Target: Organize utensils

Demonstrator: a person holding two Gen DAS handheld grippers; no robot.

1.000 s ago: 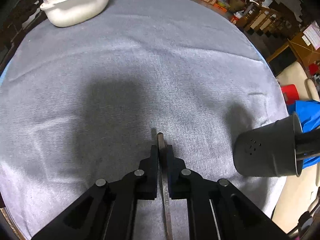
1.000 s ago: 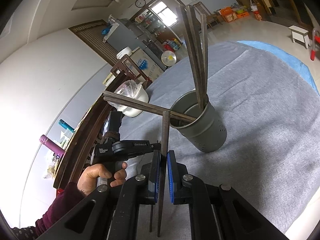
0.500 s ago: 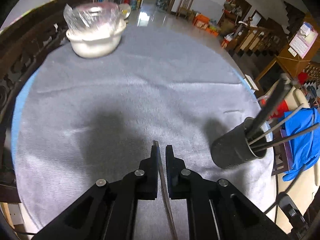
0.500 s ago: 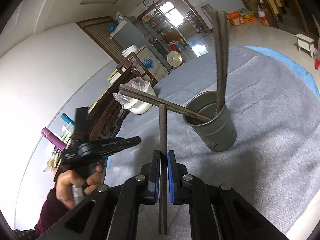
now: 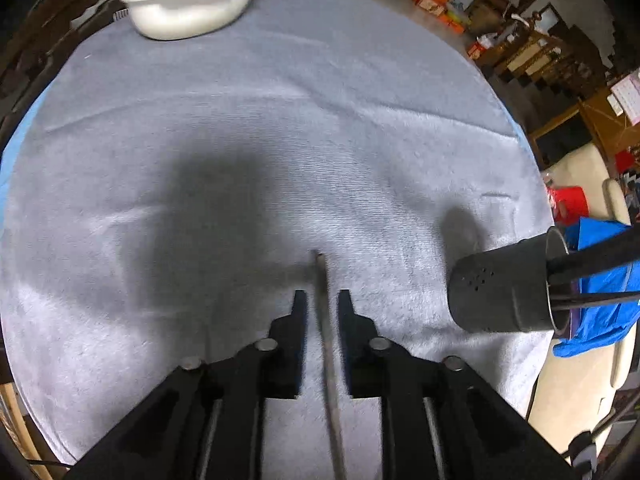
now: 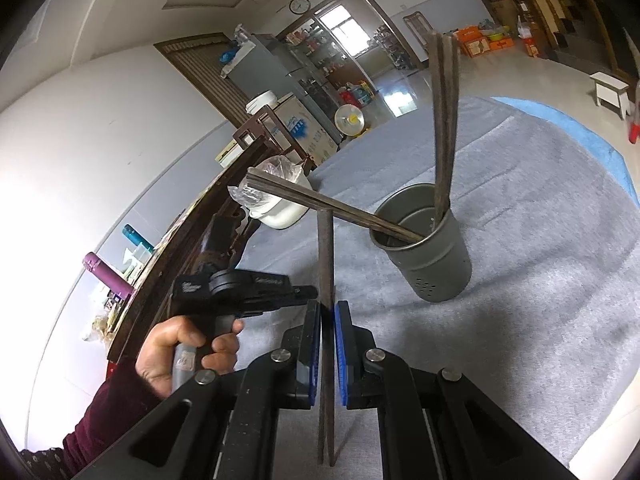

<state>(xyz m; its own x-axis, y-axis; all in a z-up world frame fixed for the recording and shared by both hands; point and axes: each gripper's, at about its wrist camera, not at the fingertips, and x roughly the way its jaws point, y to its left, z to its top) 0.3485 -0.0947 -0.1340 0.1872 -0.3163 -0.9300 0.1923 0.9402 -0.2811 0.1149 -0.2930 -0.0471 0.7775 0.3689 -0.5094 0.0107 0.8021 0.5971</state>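
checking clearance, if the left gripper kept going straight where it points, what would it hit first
Probably the grey tablecloth: the left gripper points steeply down at bare cloth, and the chopstick between its just-opened jaws would touch first.

My right claw [image 6: 328, 332] is black with blue pads and silver round screws; my left claw [image 5: 322, 300] all black; my sleeve [image 6: 108, 416] is dark maroon.

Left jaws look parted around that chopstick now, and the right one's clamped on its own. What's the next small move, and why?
Probably carry the right gripper over and drop its chopstick into the grey holder. Its jaws are shut on the stick, and the holder's mouth is open, with other chopsticks already in it. The left gripper has just been opening; its chopstick sits loose between parted jaws.
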